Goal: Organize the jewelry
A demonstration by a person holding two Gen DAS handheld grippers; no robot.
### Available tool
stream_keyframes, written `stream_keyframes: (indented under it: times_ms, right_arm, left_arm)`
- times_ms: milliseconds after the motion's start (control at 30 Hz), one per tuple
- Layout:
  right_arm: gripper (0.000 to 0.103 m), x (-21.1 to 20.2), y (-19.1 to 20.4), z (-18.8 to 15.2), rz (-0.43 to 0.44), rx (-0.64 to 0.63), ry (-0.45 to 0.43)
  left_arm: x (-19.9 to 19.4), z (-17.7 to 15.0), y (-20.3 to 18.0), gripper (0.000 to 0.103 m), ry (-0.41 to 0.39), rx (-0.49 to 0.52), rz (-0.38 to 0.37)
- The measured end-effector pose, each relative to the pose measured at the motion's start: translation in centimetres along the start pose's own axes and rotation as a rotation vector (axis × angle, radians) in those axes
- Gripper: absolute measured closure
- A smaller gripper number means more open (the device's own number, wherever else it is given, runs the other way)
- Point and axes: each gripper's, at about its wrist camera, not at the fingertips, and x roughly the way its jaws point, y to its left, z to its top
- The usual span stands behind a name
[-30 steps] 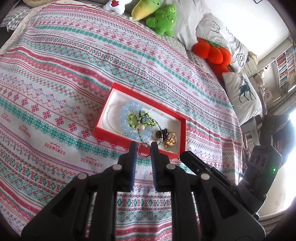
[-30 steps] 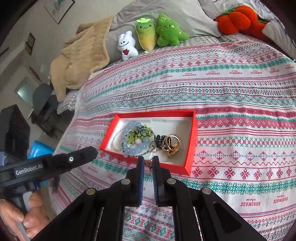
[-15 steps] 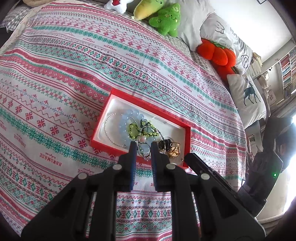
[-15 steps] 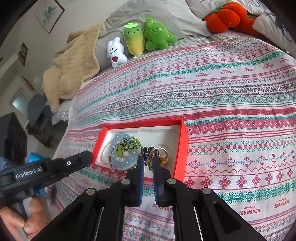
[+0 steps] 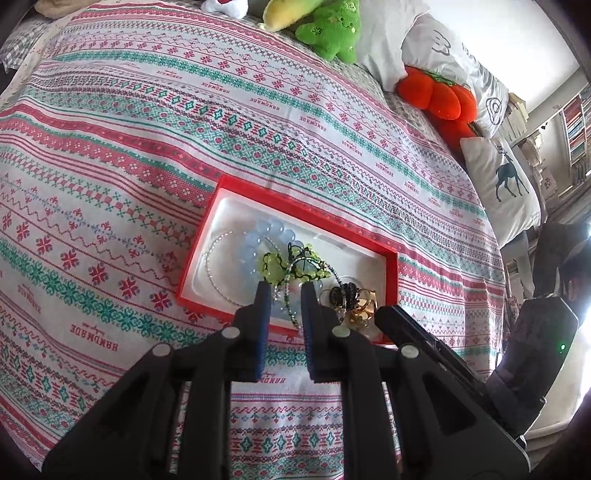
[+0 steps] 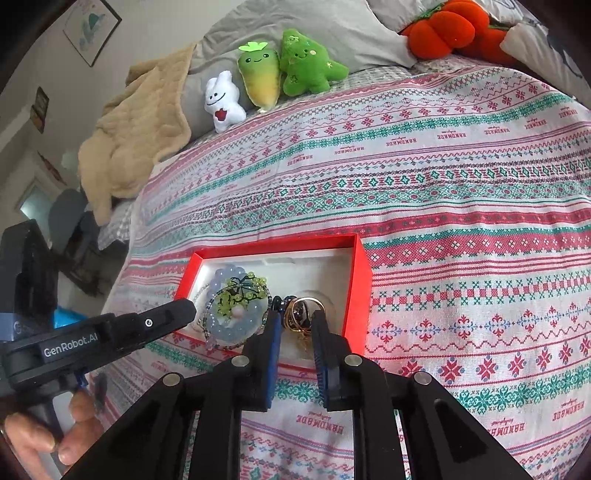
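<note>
A red jewelry box (image 5: 306, 208) with a white lining lies on the patterned bedspread; it also shows in the right wrist view (image 6: 364, 280). Inside lie a pale blue bead bracelet (image 5: 258, 240), a green bead bracelet (image 5: 273, 264), a thin silver chain (image 5: 214, 266), dark beads (image 5: 345, 291) and gold rings (image 6: 308, 314). My left gripper (image 5: 283, 295) is open a little, tips over the box's near edge by the bracelets. My right gripper (image 6: 295, 321) is open, its tips on either side of the gold rings, holding nothing.
Plush toys (image 6: 273, 77), grey pillows and a red-orange plush (image 6: 443, 29) line the head of the bed. A tan blanket (image 6: 136, 125) lies at the far left corner. A deer-print cushion (image 5: 506, 184) and shelves are at the bed's right side.
Both grippers moved closer to the box. The right gripper opened from nearly shut and now straddles the gold rings. The left gripper's tips now reach over the near rim.
</note>
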Motion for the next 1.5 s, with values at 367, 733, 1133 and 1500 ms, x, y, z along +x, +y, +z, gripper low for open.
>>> stream_keyframes:
  times_ms: [367,733,1133,1500]
  right_arm:
    - [0.083,-1.0,0.1,-0.1,0.022,0.018,-0.019]
    - [0.078,-1.6,0.2,-0.8,0.021,0.012,0.002]
    - [0.069,-4.2,2.0,-2.2,-0.006,-0.070,-0.040]
    - [0.031,-8.6,4.2,-5.5,-0.056,-0.231,-0.106]
  left_arm:
    - [-0.8,-0.2,0.2,0.086,-0.029,0.013,0.049]
    - [-2.2,-1.4,-0.2,0.085,-0.063,0.100,0.160]
    - [-5.0,-3.4,-0.9,0.064,-0.132,0.197,0.252]
    - [-8.3,-6.5,-1.0,0.029,-0.187,0.227,0.268]
